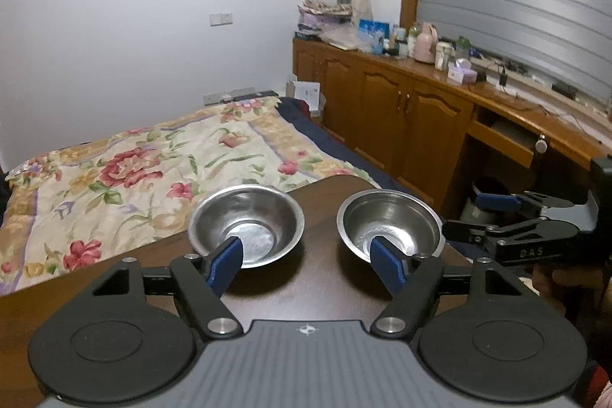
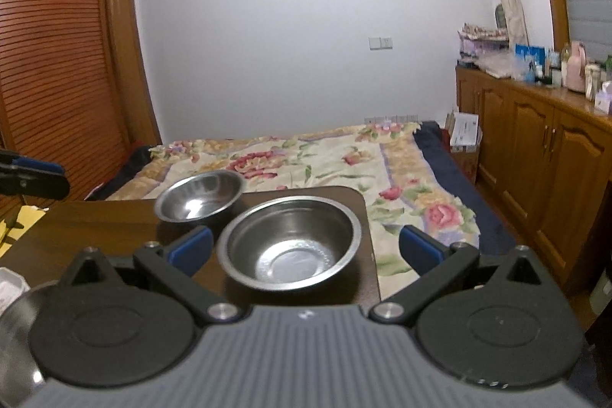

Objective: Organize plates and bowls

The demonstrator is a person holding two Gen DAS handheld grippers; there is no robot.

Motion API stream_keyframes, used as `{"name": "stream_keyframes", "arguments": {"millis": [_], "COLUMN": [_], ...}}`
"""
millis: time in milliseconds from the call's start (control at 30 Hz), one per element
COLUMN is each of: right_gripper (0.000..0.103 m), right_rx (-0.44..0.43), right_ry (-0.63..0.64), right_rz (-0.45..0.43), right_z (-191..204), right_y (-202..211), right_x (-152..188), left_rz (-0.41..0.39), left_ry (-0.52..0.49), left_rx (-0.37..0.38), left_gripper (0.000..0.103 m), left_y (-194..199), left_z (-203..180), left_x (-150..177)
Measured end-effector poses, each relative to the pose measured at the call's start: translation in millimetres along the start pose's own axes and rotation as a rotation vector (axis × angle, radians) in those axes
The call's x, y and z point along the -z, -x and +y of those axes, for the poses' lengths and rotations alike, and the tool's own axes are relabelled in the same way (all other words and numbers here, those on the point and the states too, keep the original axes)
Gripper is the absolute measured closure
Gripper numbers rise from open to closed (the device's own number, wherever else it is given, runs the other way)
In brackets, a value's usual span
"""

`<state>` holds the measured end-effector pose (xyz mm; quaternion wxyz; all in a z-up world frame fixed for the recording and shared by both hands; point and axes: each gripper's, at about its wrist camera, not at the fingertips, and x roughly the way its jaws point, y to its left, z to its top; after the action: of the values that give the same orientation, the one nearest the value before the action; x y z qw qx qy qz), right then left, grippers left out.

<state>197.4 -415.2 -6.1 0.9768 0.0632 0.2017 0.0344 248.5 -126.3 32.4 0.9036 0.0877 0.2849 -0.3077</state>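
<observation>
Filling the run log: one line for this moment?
left gripper: open | right gripper: open | two steel bowls: apart on table

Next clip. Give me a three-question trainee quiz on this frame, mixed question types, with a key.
1. True or false: the two steel bowls are stacked.
2. How many bowls stand on the dark table?
3. Multiple choice: the right hand-held gripper is A) shut on a bowl, B) open with a bowl between its fingers, C) out of view.

Key:
1. False. The left bowl and right bowl stand side by side, apart.
2. Two.
3. B. It is open around the right bowl; the left hand-held gripper is open too.
</observation>
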Motion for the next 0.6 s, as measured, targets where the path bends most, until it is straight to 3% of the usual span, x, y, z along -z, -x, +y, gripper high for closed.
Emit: {"name": "stream_keyframes", "arguments": {"millis": [200,433,533,600], "right_gripper": [0.000,0.001,0.014,0.014], "right_rx": [-0.033,-0.064,-0.100,-0.121], "right_ry": [-0.070,-0.098,-0.119,-0.131], "right_rz": [0.041,0.082,0.093,0.101], "right_z": [-18.6,-24.3,-24.4,-23.7], "right_y": [-24.3,-35.5,-36.6,-39.0], "right_x": [0.9,6.3,5.2,4.6], "left_rz": [0.066,0.159,0.192,0.211], "left_ry": [-0.026,-0.045,-0.047,-0.051], "left_rx": [0.051,0.104,0.122,0.126], "left_gripper": [0.038,0.039,0.040,0.045], "left_y": [-41.1,-85.3,-100.2,-107.9], "left_z": [-3.4,-9.2,-10.8,-12.2], "left_x": [-11.1,-13.7,-13.7,-14.8]}}
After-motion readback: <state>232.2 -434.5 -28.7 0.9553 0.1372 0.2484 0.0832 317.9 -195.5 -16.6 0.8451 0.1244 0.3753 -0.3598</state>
